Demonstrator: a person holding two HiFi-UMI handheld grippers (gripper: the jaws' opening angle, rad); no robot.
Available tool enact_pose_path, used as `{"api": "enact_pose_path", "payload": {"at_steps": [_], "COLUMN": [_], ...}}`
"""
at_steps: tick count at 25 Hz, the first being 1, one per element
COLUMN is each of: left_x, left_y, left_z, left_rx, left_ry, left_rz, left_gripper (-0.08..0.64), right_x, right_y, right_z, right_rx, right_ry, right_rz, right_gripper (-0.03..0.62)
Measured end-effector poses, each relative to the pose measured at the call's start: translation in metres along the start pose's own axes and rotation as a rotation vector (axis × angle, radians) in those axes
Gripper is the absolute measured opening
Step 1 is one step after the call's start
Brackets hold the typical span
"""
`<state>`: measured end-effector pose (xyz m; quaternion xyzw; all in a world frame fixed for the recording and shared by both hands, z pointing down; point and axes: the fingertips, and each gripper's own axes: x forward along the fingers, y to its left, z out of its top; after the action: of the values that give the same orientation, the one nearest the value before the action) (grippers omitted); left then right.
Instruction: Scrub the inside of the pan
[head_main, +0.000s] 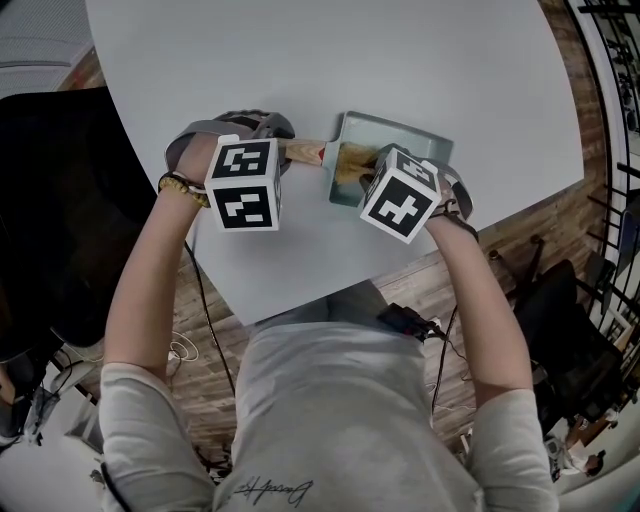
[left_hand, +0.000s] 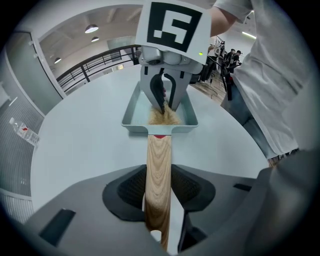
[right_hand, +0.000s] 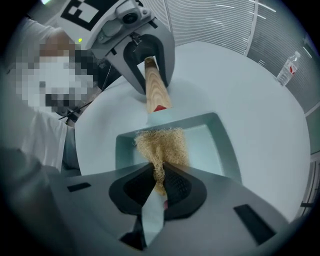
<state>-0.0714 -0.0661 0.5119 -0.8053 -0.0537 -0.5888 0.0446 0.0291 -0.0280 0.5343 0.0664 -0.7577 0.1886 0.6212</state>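
A pale teal rectangular pan (head_main: 400, 135) (left_hand: 131, 110) (right_hand: 222, 145) lies on the white table (head_main: 330, 60). Its wooden handle (head_main: 302, 151) (left_hand: 159, 180) (right_hand: 155, 90) points left. My left gripper (head_main: 262, 140) (left_hand: 160, 192) is shut on that handle, whose end runs back between the pads. My right gripper (head_main: 375, 170) (right_hand: 161, 180) is shut on a tan fibrous scrubber (right_hand: 162, 147) (left_hand: 162, 117) (head_main: 352, 160), which rests on the pan's floor at the handle end.
The round table's edge (head_main: 300, 300) runs close to the person's body, with wood floor (head_main: 520, 225) and cables below it. A black chair (head_main: 55, 210) stands at the left. A clear bottle (right_hand: 288, 70) stands far across the table.
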Motion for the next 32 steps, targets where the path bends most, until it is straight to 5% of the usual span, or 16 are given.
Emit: {"api": "enact_pose_path", "payload": {"at_steps": [13, 32], "left_x": [0.005, 0.004], "left_y": [0.006, 0.002], "left_z": [-0.009, -0.006], "left_rx": [-0.015, 0.024], "left_ry": [0.011, 0.001], "left_rz": [-0.005, -0.004], "left_gripper": [0.155, 0.153], "right_x": [0.012, -0.006], "right_y": [0.030, -0.063], "right_z": [-0.004, 0.000], "right_rx": [-0.051, -0.014], "right_ry": [0.040, 0.050], "right_rz": [0.064, -0.094], "right_gripper": [0.054, 0.055]}}
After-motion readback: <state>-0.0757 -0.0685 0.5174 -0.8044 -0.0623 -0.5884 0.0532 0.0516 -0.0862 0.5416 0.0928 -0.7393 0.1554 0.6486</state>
